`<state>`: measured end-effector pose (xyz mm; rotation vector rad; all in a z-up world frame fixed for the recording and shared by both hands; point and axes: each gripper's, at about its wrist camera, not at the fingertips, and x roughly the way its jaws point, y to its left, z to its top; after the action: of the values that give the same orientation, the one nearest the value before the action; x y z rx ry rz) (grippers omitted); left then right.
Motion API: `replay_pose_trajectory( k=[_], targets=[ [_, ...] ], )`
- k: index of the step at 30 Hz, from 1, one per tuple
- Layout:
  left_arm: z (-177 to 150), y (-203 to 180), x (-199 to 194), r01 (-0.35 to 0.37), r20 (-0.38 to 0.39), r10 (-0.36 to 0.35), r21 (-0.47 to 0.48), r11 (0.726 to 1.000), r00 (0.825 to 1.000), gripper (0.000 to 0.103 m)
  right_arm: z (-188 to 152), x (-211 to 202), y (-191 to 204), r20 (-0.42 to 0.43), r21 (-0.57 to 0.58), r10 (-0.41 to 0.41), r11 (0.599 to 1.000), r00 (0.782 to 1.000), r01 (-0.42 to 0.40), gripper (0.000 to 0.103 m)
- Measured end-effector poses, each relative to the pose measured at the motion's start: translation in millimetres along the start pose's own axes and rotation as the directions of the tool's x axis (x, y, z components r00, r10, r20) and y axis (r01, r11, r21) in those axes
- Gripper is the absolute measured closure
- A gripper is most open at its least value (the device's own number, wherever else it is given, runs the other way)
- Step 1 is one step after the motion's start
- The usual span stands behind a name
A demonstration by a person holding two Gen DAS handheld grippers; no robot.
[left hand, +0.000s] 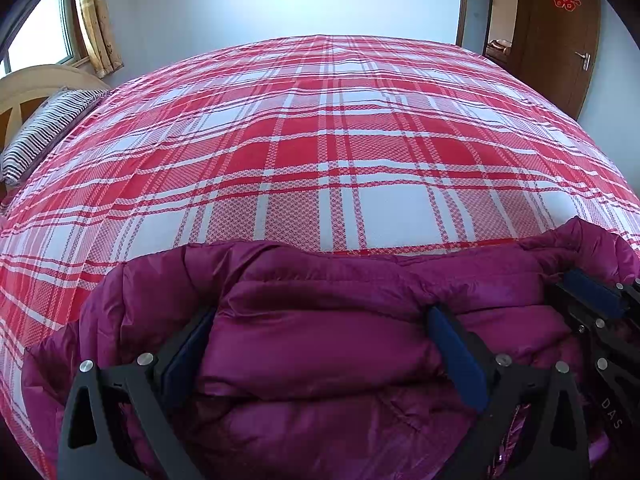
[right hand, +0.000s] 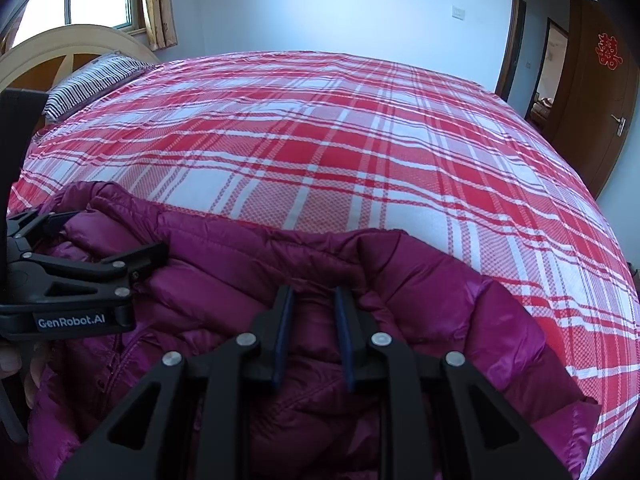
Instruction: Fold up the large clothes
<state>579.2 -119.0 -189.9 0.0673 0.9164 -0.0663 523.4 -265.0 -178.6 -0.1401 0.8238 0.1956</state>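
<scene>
Your left claw [left hand: 320, 356] is wide open around the puffy coat [left hand: 340, 320] on the bed [left hand: 320, 140], your right claw [right hand: 312, 336] pinches a fold, and slippery cloth could slide out.

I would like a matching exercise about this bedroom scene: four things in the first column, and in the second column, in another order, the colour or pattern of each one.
Things:
1. puffer jacket
2. bedsheet
3. pillow
4. door

Colours or patterns:
A. dark and white stripes
B. brown wood with a red paper ornament
C. shiny magenta, quilted
D. red and white plaid

Right pairs: 1-C, 2-D, 3-A, 4-B
</scene>
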Motion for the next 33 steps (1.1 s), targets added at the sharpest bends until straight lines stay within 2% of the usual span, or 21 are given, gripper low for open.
replay_pose_trajectory(
  k=[33],
  targets=[
    [0.3, -4.4, 1.2, -0.033, 0.003, 0.033, 0.02, 0.999, 0.999, 0.0, 1.5, 2.0, 8.4, -0.003, -0.036, -0.047, 0.998, 0.999, 0.047, 0.08]
  ],
)
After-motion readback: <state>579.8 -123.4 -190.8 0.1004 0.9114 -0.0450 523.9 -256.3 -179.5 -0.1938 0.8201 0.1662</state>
